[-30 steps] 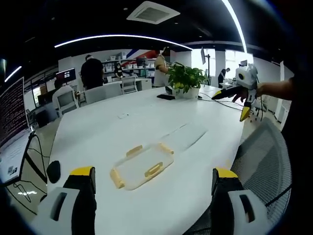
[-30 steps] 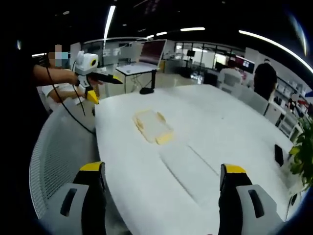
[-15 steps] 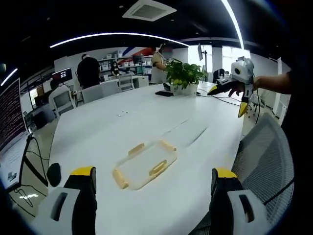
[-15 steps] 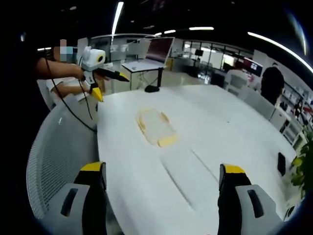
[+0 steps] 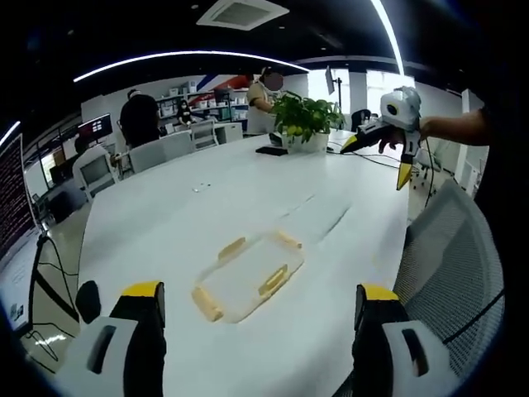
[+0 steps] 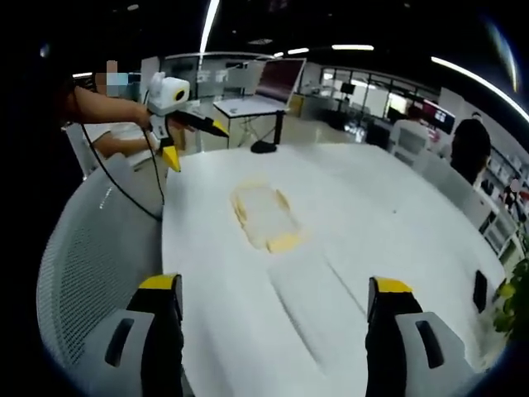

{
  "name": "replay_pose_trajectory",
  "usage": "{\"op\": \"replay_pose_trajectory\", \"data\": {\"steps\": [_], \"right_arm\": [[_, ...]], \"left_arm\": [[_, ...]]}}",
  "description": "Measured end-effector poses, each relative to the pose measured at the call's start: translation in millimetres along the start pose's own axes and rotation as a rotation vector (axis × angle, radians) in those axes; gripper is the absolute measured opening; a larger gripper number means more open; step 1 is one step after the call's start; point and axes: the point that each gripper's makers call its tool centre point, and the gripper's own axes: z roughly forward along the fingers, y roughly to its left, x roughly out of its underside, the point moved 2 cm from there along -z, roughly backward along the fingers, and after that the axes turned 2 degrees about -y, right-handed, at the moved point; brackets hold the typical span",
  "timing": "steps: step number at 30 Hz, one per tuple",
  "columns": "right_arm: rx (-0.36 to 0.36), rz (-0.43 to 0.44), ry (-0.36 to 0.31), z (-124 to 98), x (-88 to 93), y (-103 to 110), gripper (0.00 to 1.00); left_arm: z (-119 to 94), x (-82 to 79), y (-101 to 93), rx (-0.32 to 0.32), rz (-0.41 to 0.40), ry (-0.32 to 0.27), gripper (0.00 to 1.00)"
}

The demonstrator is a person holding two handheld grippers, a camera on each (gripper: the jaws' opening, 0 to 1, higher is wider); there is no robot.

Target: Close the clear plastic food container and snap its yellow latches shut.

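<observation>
Both tools, left [image 5: 256, 347] and right [image 6: 273, 339], released, now nearer | clear plastic food container with yellow latches [image 5: 248, 277] untouched on white table [image 5: 165, 223] | approach underway.

**Bright tabletop under a dark ceiling, both views bent by the lens**

Long strip lights [image 5: 190, 58] curve across the black ceiling in the left gripper view, and similar strips [image 6: 207, 25] cross the right gripper view. Daylight pours in through windows [image 5: 372, 87] at the far wall and washes them out. The white table [image 5: 165, 215] reflects the light evenly and reads almost blown out, with only faint soft shadows on it. Straight lines bow strongly toward the edges of both views. Far parts of the room are soft and lacking detail. The clear container [image 6: 264, 217] looks slightly smeared in the right gripper view; in the left gripper view it is sharper.
</observation>
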Motion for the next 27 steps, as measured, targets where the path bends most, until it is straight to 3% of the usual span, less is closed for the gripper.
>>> {"op": "replay_pose_trajectory", "data": {"steps": [27], "right_arm": [[-0.094, -0.105, 0.054, 51, -6.5, -13, 0.81]], "left_arm": [[34, 17.0, 26.0, 0.135, 0.112, 0.109, 0.8]]}}
